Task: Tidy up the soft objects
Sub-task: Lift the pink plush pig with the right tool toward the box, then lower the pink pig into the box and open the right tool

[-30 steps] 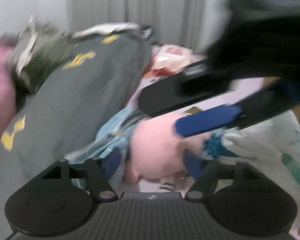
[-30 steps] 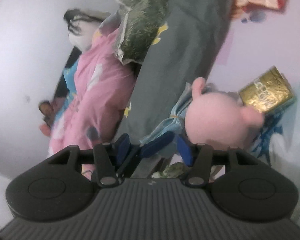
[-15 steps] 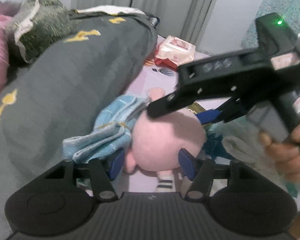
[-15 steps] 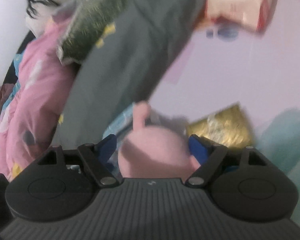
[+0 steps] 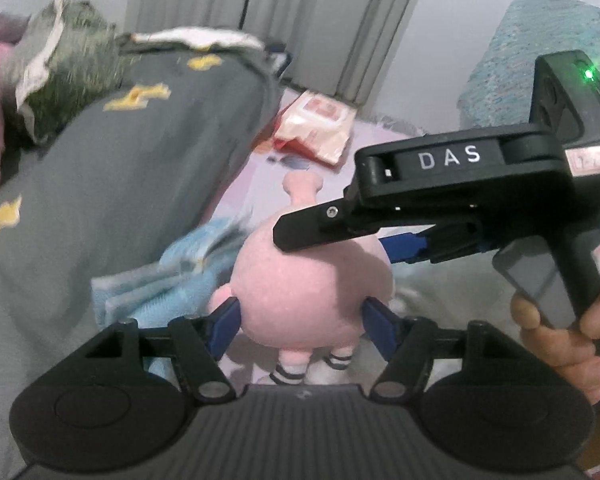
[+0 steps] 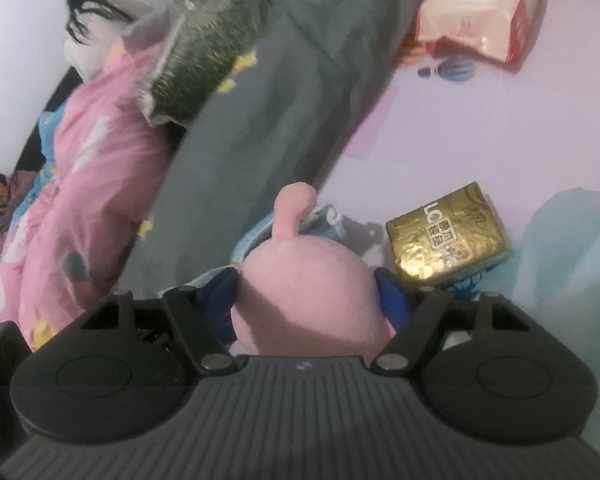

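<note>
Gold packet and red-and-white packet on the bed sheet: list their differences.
The gold packet is a shiny, compact block lying close beside the pink plush toy; the red-and-white packet is matte, pale, looks floppier and lies farther off by the grey bedding. Both rest on the lilac sheet.

Bedroom setting. Grey curtains hang in folds at the rear, flanked by a plain pale wall. A bed with a lilac printed sheet fills the foreground. Lighting is soft and even.
</note>
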Demonstrator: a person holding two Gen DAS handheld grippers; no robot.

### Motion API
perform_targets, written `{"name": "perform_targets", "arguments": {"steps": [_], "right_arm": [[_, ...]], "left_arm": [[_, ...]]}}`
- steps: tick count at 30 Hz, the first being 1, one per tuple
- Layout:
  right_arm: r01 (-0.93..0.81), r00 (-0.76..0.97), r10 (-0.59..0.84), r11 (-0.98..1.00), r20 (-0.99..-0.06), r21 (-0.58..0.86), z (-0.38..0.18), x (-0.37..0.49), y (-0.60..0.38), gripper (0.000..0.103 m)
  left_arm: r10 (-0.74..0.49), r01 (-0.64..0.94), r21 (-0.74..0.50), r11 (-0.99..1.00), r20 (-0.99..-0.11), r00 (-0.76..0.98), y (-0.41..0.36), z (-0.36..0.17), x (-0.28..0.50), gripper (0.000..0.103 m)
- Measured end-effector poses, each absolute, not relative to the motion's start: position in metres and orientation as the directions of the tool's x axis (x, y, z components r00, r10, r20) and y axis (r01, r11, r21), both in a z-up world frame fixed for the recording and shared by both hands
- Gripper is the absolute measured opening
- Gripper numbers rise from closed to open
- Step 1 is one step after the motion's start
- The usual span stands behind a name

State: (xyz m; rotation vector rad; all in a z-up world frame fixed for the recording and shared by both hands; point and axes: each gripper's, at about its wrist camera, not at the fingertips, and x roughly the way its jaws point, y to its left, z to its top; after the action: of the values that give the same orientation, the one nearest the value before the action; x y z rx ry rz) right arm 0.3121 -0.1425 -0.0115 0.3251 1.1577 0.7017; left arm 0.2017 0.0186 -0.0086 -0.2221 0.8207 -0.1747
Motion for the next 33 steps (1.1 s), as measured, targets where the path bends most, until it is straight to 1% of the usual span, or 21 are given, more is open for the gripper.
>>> {"name": "perform_targets", "arguments": {"steps": [4, 8, 10, 12, 15, 18, 20, 22, 25, 30, 32, 33], "right_arm": [[-0.353, 0.292, 0.682, 0.729, -0.671, 0.587, 0.02, 0.293, -0.168, 0.073], [-0.344, 0.383, 0.706, 0.708, -0.596, 0.617, 0.053, 0.271, -0.219, 0.072], [-0.325, 0.429, 0.705, 0.704, -0.565, 0.632, 0.066, 0.26, -0.252, 0.072], [-0.294, 0.486, 0.685, 0.713, -0.543, 0.636, 0.077, 0.247, -0.29, 0.072], [-0.229, 0.576, 0.629, 0.737, -0.522, 0.635, 0.089, 0.226, -0.351, 0.072], [-0.143, 0.681, 0.521, 0.784, -0.515, 0.605, 0.103, 0.199, -0.416, 0.072], [-0.074, 0.748, 0.41, 0.833, -0.522, 0.548, 0.11, 0.183, -0.451, 0.072], [0.027, 0.8, 0.242, 0.899, -0.549, 0.436, 0.112, 0.171, -0.477, 0.073], [0.163, 0.805, 0.03, 0.949, -0.593, 0.269, 0.1, 0.168, -0.494, 0.073], [0.266, 0.738, -0.158, 0.962, -0.657, 0.067, 0.05, 0.195, -0.481, 0.078], [0.241, 0.69, -0.176, 0.971, -0.702, -0.006, 0.022, 0.211, -0.461, 0.076], [0.22, 0.67, -0.152, 0.975, -0.726, -0.001, 0.011, 0.216, -0.453, 0.076]], "left_arm": [[-0.265, 0.132, -0.247, 0.96, -0.646, 0.716, -0.001, 0.025, 0.186, 0.068], [-0.369, 0.24, -0.291, 0.926, -0.568, 0.736, -0.026, 0.058, 0.178, 0.068], [-0.428, 0.291, -0.324, 0.9, -0.529, 0.733, -0.042, 0.069, 0.177, 0.071], [-0.452, 0.317, -0.333, 0.888, -0.506, 0.735, -0.055, 0.074, 0.175, 0.074], [-0.473, 0.336, -0.342, 0.878, -0.508, 0.719, -0.072, 0.072, 0.176, 0.075], [-0.481, 0.331, -0.357, 0.874, -0.528, 0.7, -0.076, 0.063, 0.177, 0.074], [-0.476, 0.321, -0.359, 0.876, -0.538, 0.696, -0.077, 0.058, 0.177, 0.074], [-0.467, 0.309, -0.359, 0.881, -0.549, 0.693, -0.072, 0.052, 0.175, 0.074], [-0.451, 0.29, -0.355, 0.889, -0.563, 0.693, -0.065, 0.047, 0.179, 0.074], [-0.421, 0.245, -0.358, 0.901, -0.581, 0.697, -0.051, 0.041, 0.176, 0.074], [-0.407, 0.23, -0.355, 0.906, -0.586, 0.7, -0.046, 0.04, 0.176, 0.074], [-0.4, 0.222, -0.352, 0.909, -0.591, 0.701, -0.043, 0.039, 0.176, 0.075]]}}
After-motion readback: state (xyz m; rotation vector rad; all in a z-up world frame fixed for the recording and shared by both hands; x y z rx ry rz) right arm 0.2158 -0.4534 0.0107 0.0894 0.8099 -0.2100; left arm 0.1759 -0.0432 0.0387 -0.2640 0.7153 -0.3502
